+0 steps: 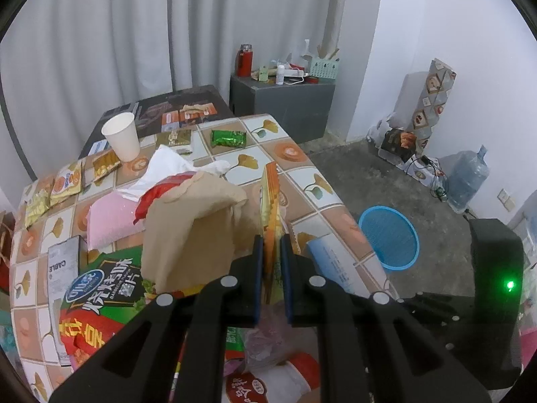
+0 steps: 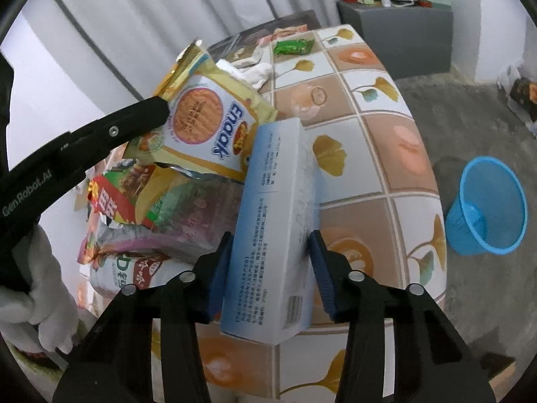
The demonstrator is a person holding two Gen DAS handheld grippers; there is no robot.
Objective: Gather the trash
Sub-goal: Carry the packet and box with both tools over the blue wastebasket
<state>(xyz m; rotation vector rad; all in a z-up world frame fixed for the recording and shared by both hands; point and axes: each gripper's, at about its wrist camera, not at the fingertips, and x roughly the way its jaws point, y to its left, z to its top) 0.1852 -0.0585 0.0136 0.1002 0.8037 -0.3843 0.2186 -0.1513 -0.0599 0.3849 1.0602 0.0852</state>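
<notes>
My left gripper [image 1: 270, 245] is shut on a yellow snack bag [image 1: 271, 198], held edge-on above the table; in the right wrist view the same bag [image 2: 204, 124] hangs from the left gripper's black finger [image 2: 134, 124]. My right gripper [image 2: 270, 245] is shut on a white and blue carton [image 2: 275, 228], held over the table's near edge. The carton's end also shows in the left wrist view [image 1: 332, 265]. A blue bin [image 1: 389, 241] stands on the floor right of the table; it also shows in the right wrist view [image 2: 486, 208].
The tiled table [image 1: 302, 181] holds a paper cup [image 1: 122, 141], a green wrapper [image 1: 228, 138], white tissue [image 1: 174, 164], a brown paper bag [image 1: 191, 225], a pink pack [image 1: 107, 221] and several snack bags [image 1: 100, 288]. A grey cabinet [image 1: 285, 100] and water jug [image 1: 466, 178] stand beyond.
</notes>
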